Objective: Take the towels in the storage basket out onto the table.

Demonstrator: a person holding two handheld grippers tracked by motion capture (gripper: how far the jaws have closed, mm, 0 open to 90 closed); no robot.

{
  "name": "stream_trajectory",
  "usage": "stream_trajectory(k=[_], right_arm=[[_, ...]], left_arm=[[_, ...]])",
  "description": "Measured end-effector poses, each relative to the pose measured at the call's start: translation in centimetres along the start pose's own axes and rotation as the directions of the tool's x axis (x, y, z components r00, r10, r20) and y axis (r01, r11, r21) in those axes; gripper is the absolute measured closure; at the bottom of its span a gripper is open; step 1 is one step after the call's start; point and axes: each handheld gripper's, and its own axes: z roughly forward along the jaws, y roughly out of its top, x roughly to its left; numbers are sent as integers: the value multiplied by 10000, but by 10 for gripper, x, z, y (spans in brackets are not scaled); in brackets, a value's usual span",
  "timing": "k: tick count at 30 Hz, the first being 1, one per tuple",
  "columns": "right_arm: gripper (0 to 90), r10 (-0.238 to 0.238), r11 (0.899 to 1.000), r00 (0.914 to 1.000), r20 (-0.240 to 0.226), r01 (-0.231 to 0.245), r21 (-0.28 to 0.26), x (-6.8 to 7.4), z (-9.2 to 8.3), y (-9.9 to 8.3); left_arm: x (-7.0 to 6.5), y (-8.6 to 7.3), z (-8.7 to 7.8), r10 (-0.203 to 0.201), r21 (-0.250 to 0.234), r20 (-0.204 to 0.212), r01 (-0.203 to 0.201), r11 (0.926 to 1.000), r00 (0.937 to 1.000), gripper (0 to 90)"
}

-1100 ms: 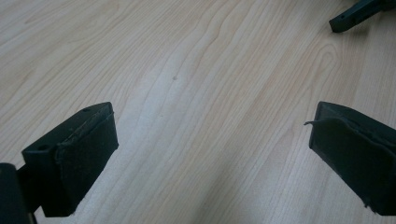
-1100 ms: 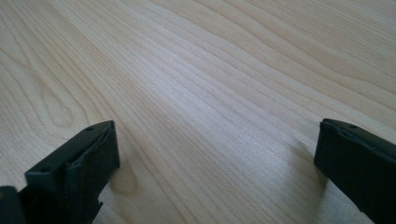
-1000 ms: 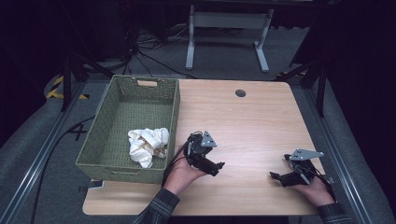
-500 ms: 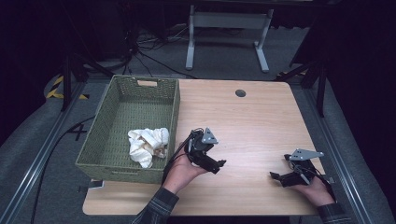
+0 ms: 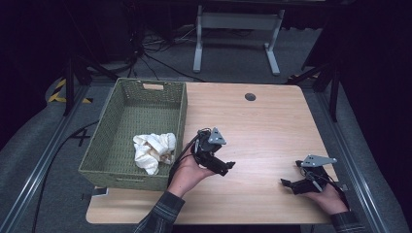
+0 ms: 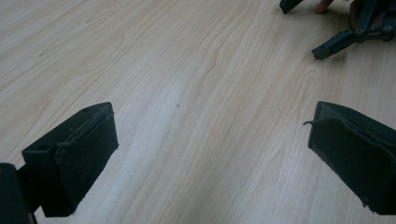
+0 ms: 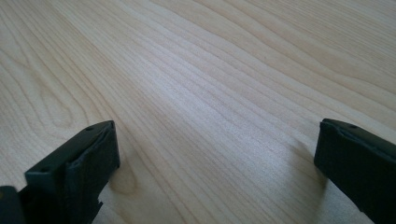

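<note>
While held low over the wooden surface (image 5: pixel 272 121), left tool (image 5: pixel 224 167) just right of the green woven basket (image 5: pixel 104 145), jaws spread wide, nothing between them. Left gripper view: same left tool (image 6: pixel 210 154) with bare wood grain in the gap, both black pads apart at the frame edges, tips of the other tool top right. Right tool (image 5: pixel 287 184) near the front right corner of the surface, also gaping wide, gripping nothing; jaws pointing left toward the middle. Right gripper view: right tool (image 7: pixel 215 158) close above plain wood, pads far apart, empty. Tools well apart from each other, open wood between.

Crumpled white cloth (image 5: pixel 154 150) inside the basket, at its front right part, against the right wall; some tan patches in the folds. Cloth near the left tool but separated by the basket wall, not touched. Basket on the left end of the surface, cut-out handle on the far wall. Small dark round disc (image 5: pixel 250 96) on the far side of the surface, well away from both tools. Plaid sleeve (image 5: pixel 163 216) at bottom edge under the left hand.
</note>
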Motion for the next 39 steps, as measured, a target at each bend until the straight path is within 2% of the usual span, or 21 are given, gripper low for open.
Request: stream_trajectory(k=[5,8,12,15,23,27,39], right_arm=[[4,-11,10000,10000,-7,11,13,0,0,0],[4,-6,10000,10000,-7,6,16,0,0,0],[4,-12,10000,10000,-7,12,14,0,0,0],[4,-8,10000,10000,-6,8,18,0,0,0],[4,-8,10000,10000,-7,8,19,0,0,0],[4,-10,10000,10000,-6,10,16,0,0,0],[4,6,10000,10000,-2,-6,-1,0,0,0]], left_arm=[[5,2,-7,-162,-214,-62,161,9996,9998,19],[6,3,-8,-155,-267,12,155,9995,9999,19],[9,6,-12,-148,-312,-111,144,9994,9998,19],[12,8,-16,-137,-289,-213,131,9995,9997,19],[19,11,-24,-358,-228,-115,356,9991,9993,19],[24,13,-28,-489,-229,-1,489,9985,9988,48],[37,10,-46,-494,-151,-85,493,9987,9987,48]])
